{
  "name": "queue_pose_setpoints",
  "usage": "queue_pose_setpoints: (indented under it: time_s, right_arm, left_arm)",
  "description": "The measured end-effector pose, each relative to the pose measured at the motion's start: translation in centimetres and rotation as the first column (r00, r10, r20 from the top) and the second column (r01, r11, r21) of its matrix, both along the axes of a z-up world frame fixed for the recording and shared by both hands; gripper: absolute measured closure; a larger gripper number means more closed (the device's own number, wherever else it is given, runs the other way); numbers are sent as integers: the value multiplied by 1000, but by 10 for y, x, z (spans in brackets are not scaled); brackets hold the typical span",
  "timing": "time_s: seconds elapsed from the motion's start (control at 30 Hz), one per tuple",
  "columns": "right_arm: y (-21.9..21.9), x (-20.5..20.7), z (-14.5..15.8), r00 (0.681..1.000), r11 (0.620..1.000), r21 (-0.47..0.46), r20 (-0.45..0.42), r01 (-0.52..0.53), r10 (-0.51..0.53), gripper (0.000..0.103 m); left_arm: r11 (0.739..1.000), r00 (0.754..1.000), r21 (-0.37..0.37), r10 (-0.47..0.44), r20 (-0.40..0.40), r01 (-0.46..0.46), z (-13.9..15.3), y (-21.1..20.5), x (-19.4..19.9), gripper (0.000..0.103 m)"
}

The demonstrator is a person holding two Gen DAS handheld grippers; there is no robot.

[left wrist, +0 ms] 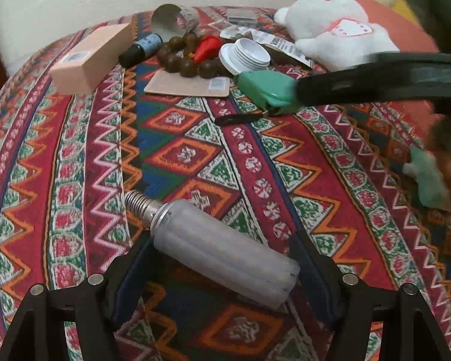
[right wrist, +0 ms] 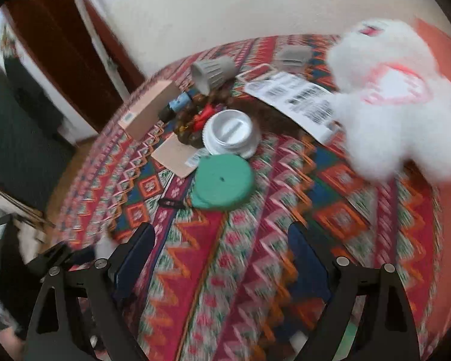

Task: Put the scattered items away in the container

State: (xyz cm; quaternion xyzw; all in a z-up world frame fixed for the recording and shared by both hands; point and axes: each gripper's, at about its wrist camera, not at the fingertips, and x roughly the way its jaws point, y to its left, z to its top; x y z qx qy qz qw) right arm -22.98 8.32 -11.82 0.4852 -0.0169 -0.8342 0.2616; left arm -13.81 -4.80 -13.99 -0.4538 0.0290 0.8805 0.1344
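A frosted white LED bulb [left wrist: 222,255] with a metal screw base lies slantwise on the patterned cloth, between the fingers of my left gripper [left wrist: 222,240]. The jaws stand wide, so it is open around the bulb. My right gripper [right wrist: 221,228] hovers open over bare cloth with nothing between its fingers; that view is blurred. Ahead of it lie a green tape measure [right wrist: 222,180], a white lid [right wrist: 230,134] and a white plush toy [right wrist: 397,114]. A grey cup [left wrist: 174,21] lies tipped on its side at the back.
A pink box [left wrist: 90,60], a small blue-labelled bottle [left wrist: 141,48], brown beads [left wrist: 183,60], a red piece [left wrist: 207,48], a card [left wrist: 189,85] and a barcode sheet [right wrist: 297,96] crowd the back. A blurred black bar [left wrist: 375,81] crosses over the tape measure. An orange surface [left wrist: 400,21] borders the right.
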Motion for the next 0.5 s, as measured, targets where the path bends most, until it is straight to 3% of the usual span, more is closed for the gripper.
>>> queue_pose_setpoints:
  time_s: [0.1,0.17,0.2,0.3,0.5]
  right_arm:
    - [-28,-18,-17,1000,995,104,-22,-5,7,11]
    - [-39,-24,-23,998,986,166,-53,-12,21,41]
    - [-42,-26,-24,998,983,184,-60,-15,26,45]
    - [-32,-22,-18,999,987,158,-37,-3,9,45]
    - [9,32,18,997,999,54,-77,-3,7,45]
  left_arm:
    - [1000,1000,28,0,-1,0,2,-1,-9,27]
    - [999,1000,45,5,-3,-4,4,-3,-13,27]
    - [999,1000,52,7,-7,-7,5,-4,-15,27]
    - [997,999,82,14,-35,-11,15,-8,-13,27]
    - [988,989,152,13,-145,9,55,-13,6,27]
